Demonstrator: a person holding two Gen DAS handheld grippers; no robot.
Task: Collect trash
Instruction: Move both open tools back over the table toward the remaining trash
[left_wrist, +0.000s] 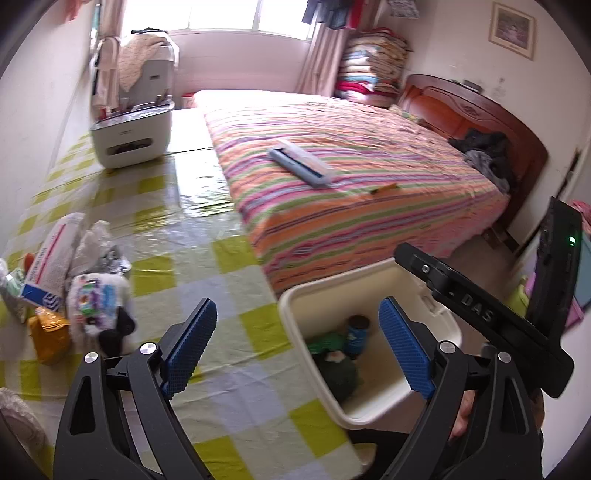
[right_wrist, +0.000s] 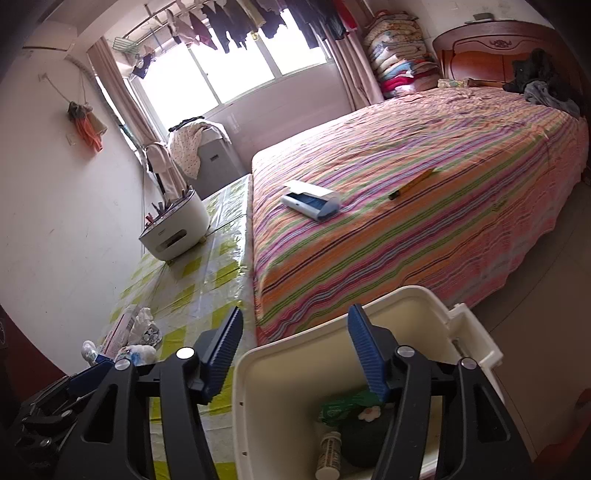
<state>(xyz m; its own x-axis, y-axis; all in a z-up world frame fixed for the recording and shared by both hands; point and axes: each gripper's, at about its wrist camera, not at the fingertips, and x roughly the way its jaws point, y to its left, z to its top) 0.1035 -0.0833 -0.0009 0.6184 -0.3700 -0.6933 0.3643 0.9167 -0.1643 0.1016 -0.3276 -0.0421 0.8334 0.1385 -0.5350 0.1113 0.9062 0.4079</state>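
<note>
Left hand-held gripper (left_wrist: 299, 349): released, blue pads wide apart, nothing between them; it hangs over the checked surface (left_wrist: 207, 258) at the near-left edge of the bin (left_wrist: 373, 402).
Right hand-held gripper (right_wrist: 295, 356): released too, pads spread and empty, poised over the bin's (right_wrist: 280, 373) left rim.
Bin: cream plastic, open at the top, standing at the surface's edge beside the bed's (left_wrist: 354, 173) foot corner.
Bin contents: a green packet (right_wrist: 341, 406), a dark green bundle with a small white flower (right_wrist: 367, 415), and a little white bottle (right_wrist: 328, 456) lying along the bottom; the left view also shows a dark can with a blue label (left_wrist: 356, 334).
Trash pile (left_wrist: 70, 280): loose on the surface at its left side, well apart from the bin (wrappers, a white-and-blue box, an orange packet, crumpled plastic); in the right view the same heap (right_wrist: 125, 339) sits near the wall.
Bed: striped cover, carrying a white-and-blue case (right_wrist: 312, 201) and a yellow pen (right_wrist: 412, 184), near each other but apart.
White box (left_wrist: 131, 136): far end of the surface, items standing in its top.
</note>
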